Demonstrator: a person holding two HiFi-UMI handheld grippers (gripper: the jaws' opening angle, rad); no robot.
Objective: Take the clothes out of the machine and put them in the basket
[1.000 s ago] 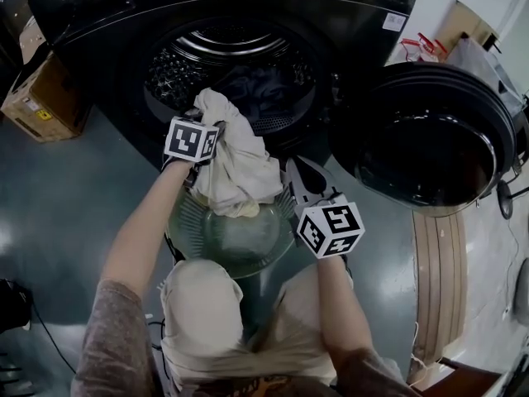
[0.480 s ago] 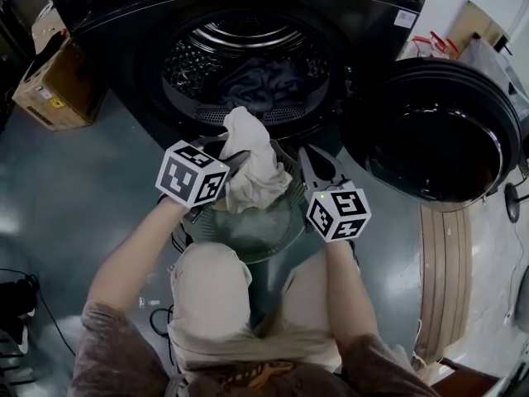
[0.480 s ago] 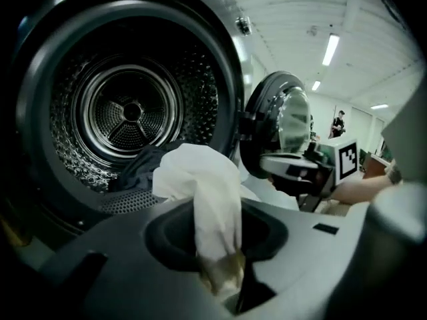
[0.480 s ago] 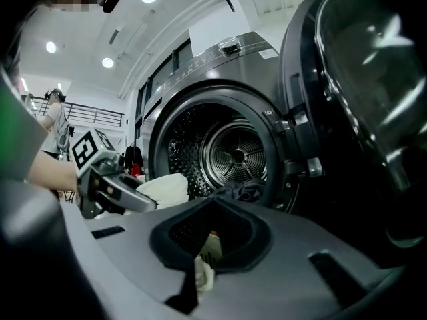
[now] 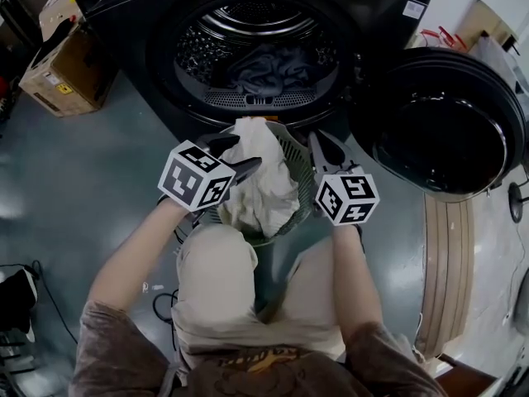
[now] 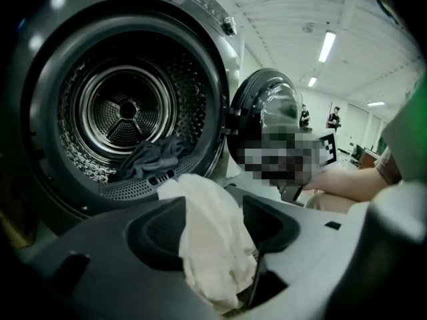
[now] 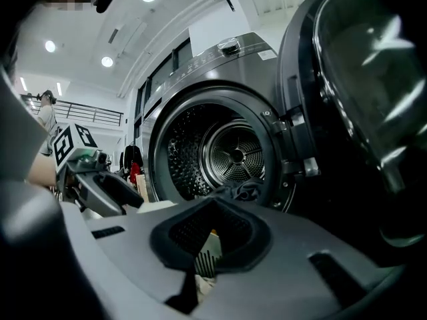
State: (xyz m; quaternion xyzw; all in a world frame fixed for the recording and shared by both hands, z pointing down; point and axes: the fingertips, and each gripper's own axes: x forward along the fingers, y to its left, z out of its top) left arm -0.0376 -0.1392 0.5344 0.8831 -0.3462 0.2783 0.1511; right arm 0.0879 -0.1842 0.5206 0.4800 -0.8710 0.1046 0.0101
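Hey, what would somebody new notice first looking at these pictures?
A white garment heaps in the mesh basket at the person's knees; the left gripper has just been opening its jaws, the cloth between them. Behind gapes the machine's drum, dark clothes inside, its door swung right.

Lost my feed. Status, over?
Left tool just opening, white cloth between jaws, over basket. Right tool clamps basket rim. Dark clothes in drum. Nothing blocking.

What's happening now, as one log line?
left claw: just opening, white crumpled cloth between, over round pale mesh basket | right claw: clamped on basket rim | dark crumpled clothes in steel drum
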